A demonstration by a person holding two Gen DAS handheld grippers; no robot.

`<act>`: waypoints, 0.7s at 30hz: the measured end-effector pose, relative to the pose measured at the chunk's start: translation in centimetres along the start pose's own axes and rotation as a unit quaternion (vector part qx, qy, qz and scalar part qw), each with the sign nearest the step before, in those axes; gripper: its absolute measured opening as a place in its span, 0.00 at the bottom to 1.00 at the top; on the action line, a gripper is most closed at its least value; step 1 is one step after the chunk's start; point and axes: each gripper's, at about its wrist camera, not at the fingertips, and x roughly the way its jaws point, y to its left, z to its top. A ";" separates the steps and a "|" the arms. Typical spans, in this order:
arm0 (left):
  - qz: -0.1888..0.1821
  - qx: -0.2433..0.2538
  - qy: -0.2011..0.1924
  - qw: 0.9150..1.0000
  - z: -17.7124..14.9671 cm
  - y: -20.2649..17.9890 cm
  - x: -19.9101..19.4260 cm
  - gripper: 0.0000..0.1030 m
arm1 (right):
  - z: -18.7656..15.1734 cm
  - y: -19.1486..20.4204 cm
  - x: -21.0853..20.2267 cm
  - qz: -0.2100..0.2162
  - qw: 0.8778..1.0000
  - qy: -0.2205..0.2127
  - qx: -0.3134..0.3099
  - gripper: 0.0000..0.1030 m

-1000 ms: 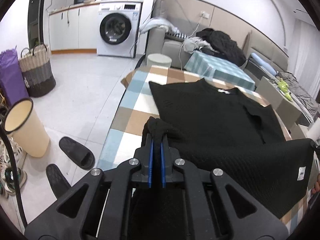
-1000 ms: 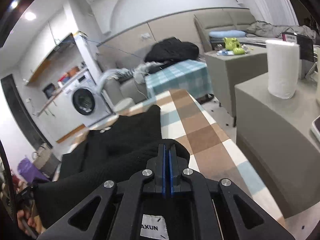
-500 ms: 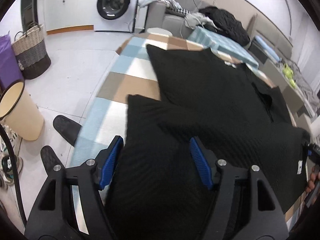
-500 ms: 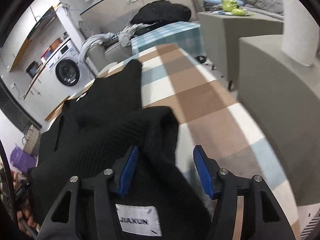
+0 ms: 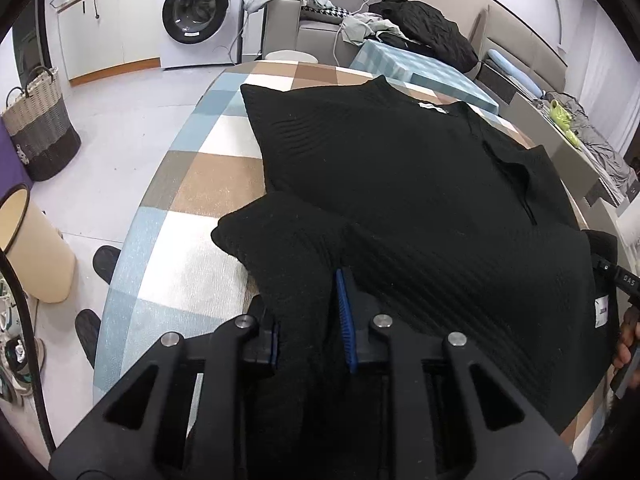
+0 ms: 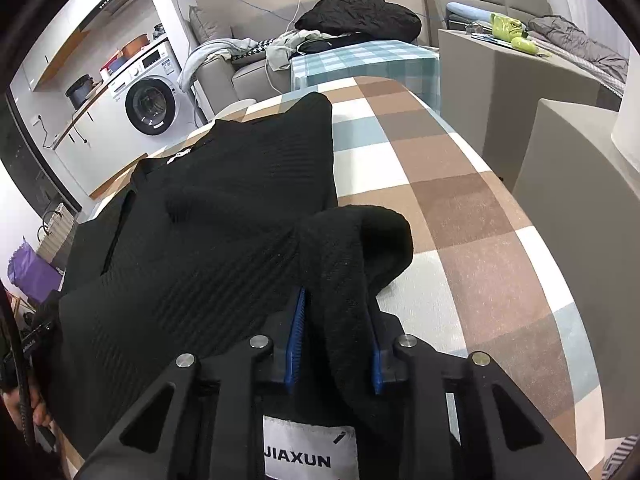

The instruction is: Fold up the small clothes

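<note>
Operator: Both grippers have dropped closer to the checked tablecloth since one second ago, when their blue pads were clamped flat together on the black sweater; half a second ago the jaws stood wide.

Inspector: Left unit status?

Operator: Left gripper: jaws closing, a bunched corner of sweater between the pads. The blue pads are well apart; firm contact with the cloth cannot be confirmed.

Inspector: Garment position?

Operator: Sweater lies spread across the table, near edge doubled back over the body.

Inspector: Right unit?

Operator: Right gripper: jaws closing, a rolled fold of knit between the pads, a white label just behind them.
</note>
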 end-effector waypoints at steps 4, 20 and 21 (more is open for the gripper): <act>0.004 0.015 -0.002 1.000 -1.0 -0.3 -0.9 0.19 | -0.5 0.0 -0.4 0.005 1.000 0.005 0.001 0.24; 0.006 0.007 -0.009 1.000 -6.2 2.1 -6.2 0.19 | -7.0 -0.4 -5.4 0.035 0.998 0.040 -0.020 0.24; 0.005 0.005 -0.010 1.000 -6.4 2.1 -6.2 0.19 | -7.2 -0.4 -5.5 0.036 0.998 0.041 -0.021 0.24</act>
